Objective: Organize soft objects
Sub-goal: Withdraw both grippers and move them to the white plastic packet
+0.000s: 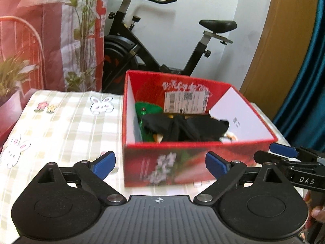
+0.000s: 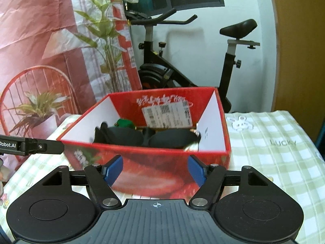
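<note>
Black soft item point(image 1: 182, 127) lies in the red box point(image 1: 200, 143), long axis running across the box side to side, straight ahead of and beyond both tongs. Left tongs point(image 1: 160, 165) stand wide apart, empty; right tongs point(image 2: 155, 169) apart too, nothing between. We judge both equally near; box sits on the checked surface point(image 1: 61, 122).

Bright, even indoor light fills both fisheye views, washing out the white wall point(image 1: 172, 40) and checked cloth point(image 2: 274, 152). Edges bow strongly, and the red box point(image 1: 182, 162) smears with motion blur.
</note>
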Tool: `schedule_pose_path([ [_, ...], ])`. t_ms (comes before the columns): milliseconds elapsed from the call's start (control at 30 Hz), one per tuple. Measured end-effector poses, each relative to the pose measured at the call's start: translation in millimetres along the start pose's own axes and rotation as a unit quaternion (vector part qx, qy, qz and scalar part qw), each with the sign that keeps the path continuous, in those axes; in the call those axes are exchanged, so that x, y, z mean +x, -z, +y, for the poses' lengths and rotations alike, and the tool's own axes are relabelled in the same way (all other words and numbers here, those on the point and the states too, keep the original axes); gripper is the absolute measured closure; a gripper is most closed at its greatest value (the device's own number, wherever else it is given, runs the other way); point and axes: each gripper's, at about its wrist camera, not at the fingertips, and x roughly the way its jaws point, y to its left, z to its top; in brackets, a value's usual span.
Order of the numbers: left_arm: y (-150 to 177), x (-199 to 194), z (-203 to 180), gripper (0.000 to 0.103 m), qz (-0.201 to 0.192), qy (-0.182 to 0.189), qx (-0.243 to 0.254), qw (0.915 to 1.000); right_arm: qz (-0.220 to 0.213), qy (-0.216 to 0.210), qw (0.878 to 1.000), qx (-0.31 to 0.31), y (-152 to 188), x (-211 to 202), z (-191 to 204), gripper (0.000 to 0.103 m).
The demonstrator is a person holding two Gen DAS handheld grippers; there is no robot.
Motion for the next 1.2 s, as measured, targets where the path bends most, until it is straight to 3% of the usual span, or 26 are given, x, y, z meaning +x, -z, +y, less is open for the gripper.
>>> schedule_pose_path([
  [533,68.8,1.0,-2.4,0.006,0.065,-0.007,-0.016,0.9977,0.078,-0.025,0.996,-0.025,69.6,0.4,26.2,0.037],
  [667,79.9,3.7,-3.6,0.007,0.077,0.004,-0.024,0.9967,0.089,-0.029,0.995,-0.025,76.0,2.6,27.2,0.043],
  [900,90.4,0.1,-8.6,0.007,0.070,0.012,-0.025,0.9972,0.101,-0.043,0.994,-0.015,87.4,4.5,23.7,0.050],
  [1200,88.8,-14.8,-9.6,0.018,0.045,0.019,-0.037,0.9981,0.094,-0.053,0.994,-0.004,96.1,4.4,19.8,0.051],
])
